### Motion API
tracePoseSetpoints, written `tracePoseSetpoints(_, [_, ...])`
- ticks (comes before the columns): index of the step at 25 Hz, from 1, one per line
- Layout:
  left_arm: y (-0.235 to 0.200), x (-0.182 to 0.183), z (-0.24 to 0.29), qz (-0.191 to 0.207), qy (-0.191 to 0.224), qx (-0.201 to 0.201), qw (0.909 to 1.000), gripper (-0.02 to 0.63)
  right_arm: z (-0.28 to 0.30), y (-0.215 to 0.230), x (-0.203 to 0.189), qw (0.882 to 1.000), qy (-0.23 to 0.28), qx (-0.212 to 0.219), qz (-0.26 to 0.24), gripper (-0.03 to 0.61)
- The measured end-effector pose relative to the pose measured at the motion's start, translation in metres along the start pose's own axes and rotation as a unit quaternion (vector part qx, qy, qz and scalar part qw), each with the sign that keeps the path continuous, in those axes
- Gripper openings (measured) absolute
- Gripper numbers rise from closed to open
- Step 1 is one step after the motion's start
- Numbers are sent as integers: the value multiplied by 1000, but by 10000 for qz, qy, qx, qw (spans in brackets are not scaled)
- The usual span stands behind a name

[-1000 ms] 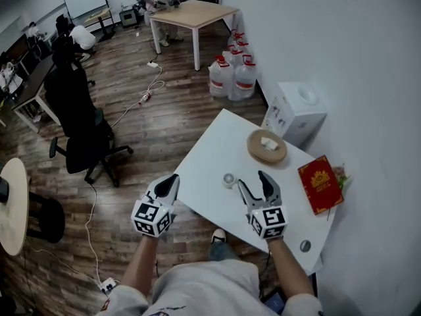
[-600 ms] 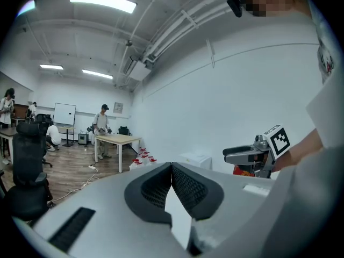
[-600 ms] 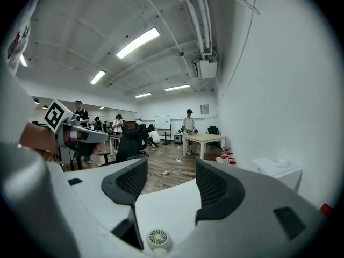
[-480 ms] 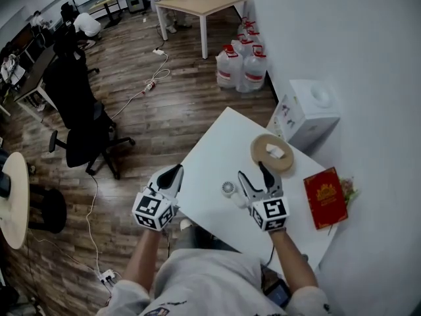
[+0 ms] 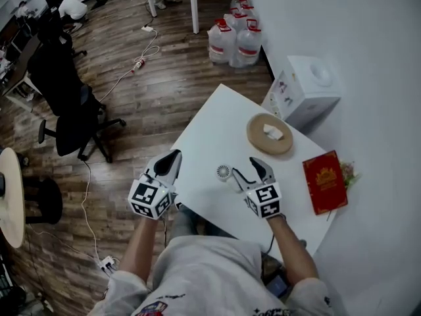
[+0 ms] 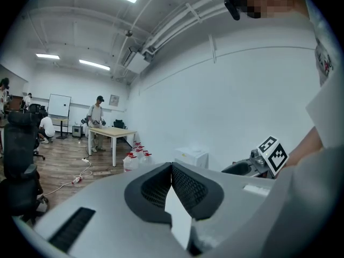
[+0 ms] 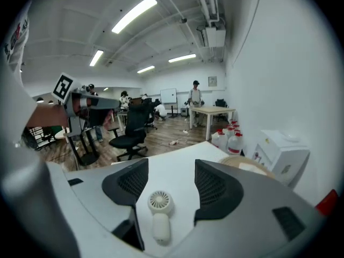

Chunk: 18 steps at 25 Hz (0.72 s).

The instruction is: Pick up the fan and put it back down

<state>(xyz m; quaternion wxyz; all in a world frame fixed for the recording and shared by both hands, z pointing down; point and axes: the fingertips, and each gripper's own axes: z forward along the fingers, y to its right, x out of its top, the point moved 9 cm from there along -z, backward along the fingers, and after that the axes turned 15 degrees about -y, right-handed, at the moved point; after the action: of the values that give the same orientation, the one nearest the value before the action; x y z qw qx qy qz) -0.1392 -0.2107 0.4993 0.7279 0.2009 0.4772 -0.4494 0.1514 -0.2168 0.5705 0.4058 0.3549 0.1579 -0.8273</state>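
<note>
A small white hand-held fan (image 5: pixel 224 172) lies flat on the white table (image 5: pixel 210 137) near its front edge. In the right gripper view the fan (image 7: pixel 159 202) rests between the jaws, closer to the left one, with its handle pointing back toward the camera. My right gripper (image 5: pixel 245 169) (image 7: pixel 170 183) is open around it, and neither jaw touches it. My left gripper (image 5: pixel 172 160) (image 6: pixel 172 169) is shut on nothing and hovers over the table's left edge, apart from the fan.
A round wooden tray (image 5: pixel 260 139) holding a white piece (image 5: pixel 274 132) sits farther back on the table. A red book (image 5: pixel 324 181) lies at the right edge. A white dispenser (image 5: pixel 309 91) and water jugs (image 5: pixel 235 37) stand beyond. An office chair (image 5: pixel 71 117) is on the left.
My right gripper has moved forward and left, so the fan now lies between its open jaws. The left gripper stays shut in about the same place.
</note>
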Motion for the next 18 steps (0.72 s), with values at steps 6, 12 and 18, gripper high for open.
tracePoseSetpoints(6, [-13,-29,-11,-233,-233,184,9993,5,60,-23,-55,9835,-1629,720,-315,265])
tracePoseSetpoints(12, [-30,-52,-41,-390,-341,533,9972,5,106,-29,-74,9621,-2523,817,-627,272])
tracePoseSetpoints(18, [-43,-73,-76,-614,-374,925,9931,5,142,-29,-84,9441,-3154,731,-625,275])
